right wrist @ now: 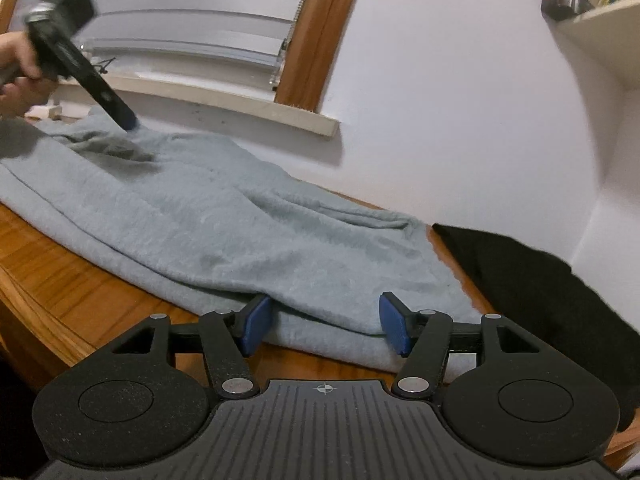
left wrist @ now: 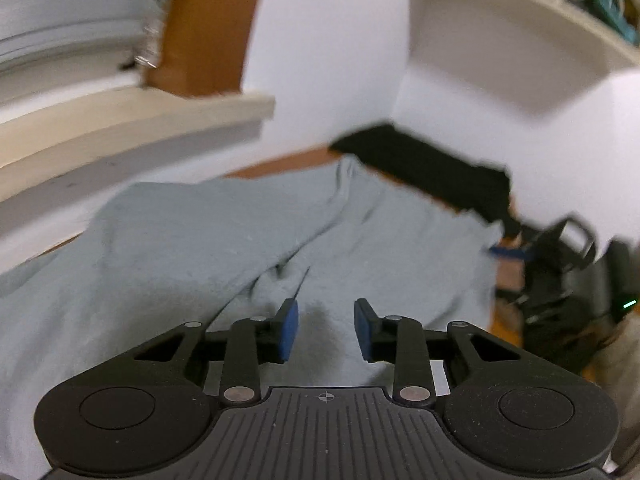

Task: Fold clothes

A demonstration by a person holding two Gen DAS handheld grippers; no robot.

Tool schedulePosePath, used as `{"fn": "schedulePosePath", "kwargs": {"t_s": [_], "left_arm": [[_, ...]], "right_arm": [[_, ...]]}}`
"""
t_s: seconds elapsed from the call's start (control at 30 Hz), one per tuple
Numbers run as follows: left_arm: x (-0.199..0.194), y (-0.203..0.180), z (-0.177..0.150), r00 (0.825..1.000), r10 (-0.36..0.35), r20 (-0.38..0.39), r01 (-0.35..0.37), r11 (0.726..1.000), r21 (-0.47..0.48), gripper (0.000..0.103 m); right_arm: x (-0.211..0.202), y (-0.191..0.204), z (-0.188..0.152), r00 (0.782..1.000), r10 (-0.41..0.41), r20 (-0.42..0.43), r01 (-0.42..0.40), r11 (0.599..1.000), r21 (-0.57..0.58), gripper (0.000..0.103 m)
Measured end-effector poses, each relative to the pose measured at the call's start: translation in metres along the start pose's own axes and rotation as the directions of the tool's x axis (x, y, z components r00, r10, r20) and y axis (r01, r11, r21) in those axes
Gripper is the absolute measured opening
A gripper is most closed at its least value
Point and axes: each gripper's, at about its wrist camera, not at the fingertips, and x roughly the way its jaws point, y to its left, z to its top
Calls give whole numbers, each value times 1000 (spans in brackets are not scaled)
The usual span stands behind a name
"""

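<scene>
A light grey garment (right wrist: 224,216) lies spread along the wooden table (right wrist: 60,280), somewhat wrinkled. My right gripper (right wrist: 326,328) stands open at the garment's near folded edge, which lies between its blue pads (right wrist: 256,326) without being pinched. Held in a hand, my left gripper (right wrist: 128,122) is over the garment's far end, tip down at the cloth. In the left wrist view, which is blurred, the left gripper (left wrist: 326,328) is open just above the grey garment (left wrist: 180,248), with nothing between its fingers. The right gripper (left wrist: 516,252) shows at the far right.
A black folded cloth (right wrist: 540,280) lies on the table right of the grey garment, also visible as the black cloth (left wrist: 424,164). A window sill (right wrist: 240,104) and white wall run close behind the table. A shelf (right wrist: 600,20) hangs at the upper right.
</scene>
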Motion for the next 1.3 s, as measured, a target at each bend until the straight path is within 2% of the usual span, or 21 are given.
{"fn": "schedulePosePath", "kwargs": {"t_s": [0.07,0.17,0.27,0.37,0.4,0.43,0.47,0.5,0.53,0.6,0.7,0.83,0.93,1.0,1.03,1.07,1.1,1.13,1.23,1.3], "left_arm": [[17,0,2,999,4,-42,-4,1000,22,34],[35,-1,0,996,1,-87,3,999,52,34],[48,0,2,994,8,-107,-1,998,65,34],[59,1,7,994,6,-106,0,998,61,34],[62,1,9,994,1,-108,6,998,61,34],[65,2,9,993,-21,-118,28,997,65,32],[68,2,9,991,-42,-129,51,996,69,13],[70,3,9,989,-57,-134,68,995,74,8],[68,2,10,992,-53,-116,63,995,83,8],[62,2,12,997,-50,-58,55,994,95,7],[51,4,14,996,-72,48,68,995,72,7],[47,8,18,983,-88,161,87,996,10,7],[67,8,20,997,-14,79,14,1000,-1,11],[72,8,19,999,14,46,-15,1000,15,12],[70,8,18,999,18,50,-19,1000,19,20],[69,9,16,998,24,55,-25,999,24,33],[66,9,15,998,36,58,-38,999,32,41],[64,8,14,997,46,60,-49,998,38,54],[57,10,9,997,57,51,-59,998,35,57],[50,11,6,996,67,54,-69,997,32,64]], "right_arm": [[0,1,0,1000,14,2,-14,1000,1,57],[1,2,-1,999,47,3,-47,999,9,34],[3,3,-3,998,54,8,-54,999,2,29],[3,-1,-6,999,38,18,-39,999,23,16],[4,-2,-6,1000,8,19,-9,999,32,8],[5,-3,-6,999,-33,20,32,999,40,6],[6,-5,-6,998,-55,18,54,997,53,5],[7,-6,-7,998,-62,18,61,996,61,4],[8,-7,-7,997,-68,19,67,996,65,4],[10,-9,-7,997,-78,22,76,995,69,2],[13,-13,-8,992,-116,40,113,991,67,1],[15,-23,-7,982,-178,67,171,980,101,1],[21,-29,-11,977,-209,31,205,973,109,9],[21,-34,-16,976,-216,12,213,970,119,17],[18,-39,-19,978,-210,11,206,967,147,20],[16,-45,-23,981,-196,11,191,965,178,29],[14,-48,-25,982,-187,8,183,966,182,34],[13,-51,-27,983,-185,4,181,968,172,35],[15,-54,-26,984,-179,-9,178,976,125,43],[21,-55,-21,986,-163,-25,165,982,94,47]]}}
